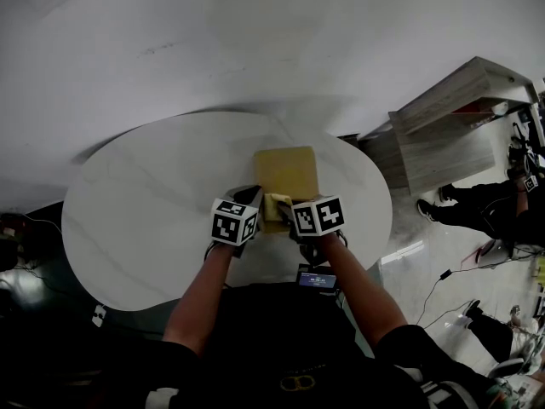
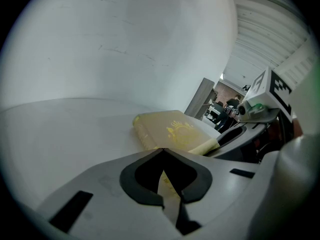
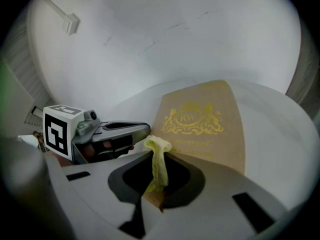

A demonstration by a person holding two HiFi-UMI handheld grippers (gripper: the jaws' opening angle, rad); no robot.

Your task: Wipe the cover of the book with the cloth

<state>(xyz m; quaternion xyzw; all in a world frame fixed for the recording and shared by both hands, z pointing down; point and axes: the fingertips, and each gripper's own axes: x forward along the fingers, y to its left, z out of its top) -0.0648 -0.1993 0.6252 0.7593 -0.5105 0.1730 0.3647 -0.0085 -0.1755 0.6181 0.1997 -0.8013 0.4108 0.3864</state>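
A tan book with a gold crest lies flat on the round white table, near its front edge. A small yellow cloth sits at the book's near edge, between both grippers. My right gripper is shut on the cloth, which bunches up out of its jaws just in front of the book. My left gripper is at the book's near left corner. Its jaws are shut on a thin pale yellow strip that looks like the cloth. The cloth runs across to the right gripper over the book.
A small device with a lit screen sits at the table's front edge below my hands. A wooden shelf unit stands to the right of the table. A person's legs and cables are on the floor at the right.
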